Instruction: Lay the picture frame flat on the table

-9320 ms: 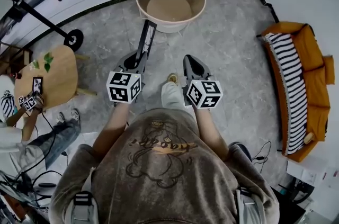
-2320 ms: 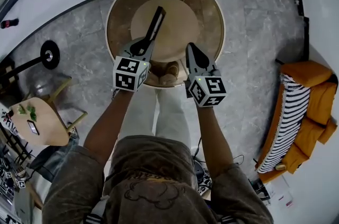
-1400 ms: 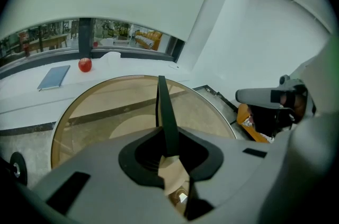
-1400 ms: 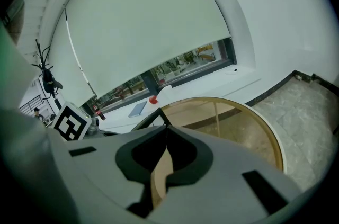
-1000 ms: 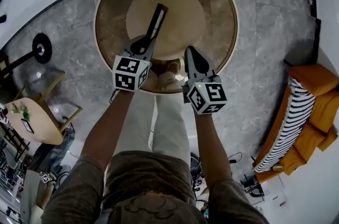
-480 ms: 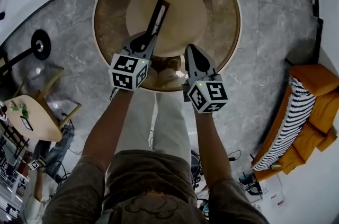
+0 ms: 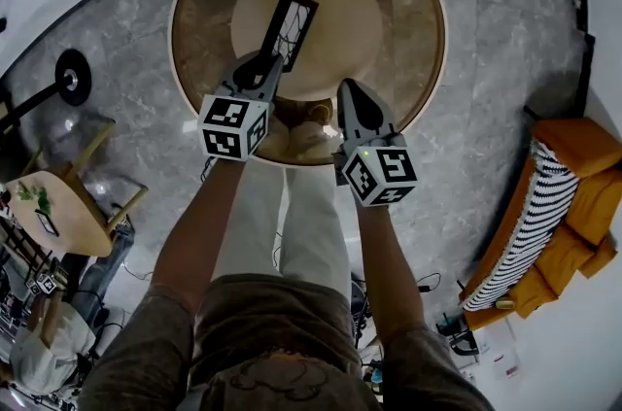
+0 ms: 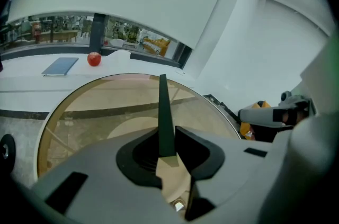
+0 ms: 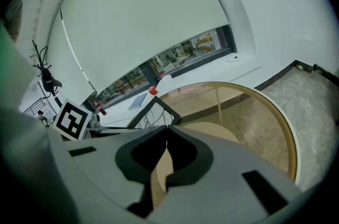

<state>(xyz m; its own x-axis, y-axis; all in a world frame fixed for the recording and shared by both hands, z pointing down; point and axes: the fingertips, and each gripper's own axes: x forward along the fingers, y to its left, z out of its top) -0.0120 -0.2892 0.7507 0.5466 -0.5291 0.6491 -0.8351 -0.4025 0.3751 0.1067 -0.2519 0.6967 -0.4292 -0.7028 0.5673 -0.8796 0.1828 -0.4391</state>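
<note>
The black picture frame [image 7: 290, 30] sticks out from my left gripper [image 7: 264, 69] over the round glass table [image 7: 428, 59]. It is tilted, so part of its face shows. In the left gripper view the picture frame [image 8: 165, 112] appears edge-on between the jaws. The left gripper [image 8: 168, 135] has just been opening a little, but its pads still touch the frame's sides. My right gripper [image 7: 348, 91] hovers over the table's near edge, shut and empty. In the right gripper view the right gripper [image 9: 167, 130] has its tips together, and the picture frame [image 9: 153, 112] leans to its left.
A round wooden shelf [image 7: 340, 30] lies under the glass top. An orange sofa with a striped blanket [image 7: 573, 195] is at the right. A small wooden side table [image 7: 49, 215] and a black stand foot [image 7: 70, 77] are at the left. A red ball [image 8: 94, 59] and a blue book [image 8: 60, 65] lie on the white ledge.
The frame was carried over to the table earlier. In the last half second it has tipped, so more of its face shows in the head view. The right gripper has stayed put.
</note>
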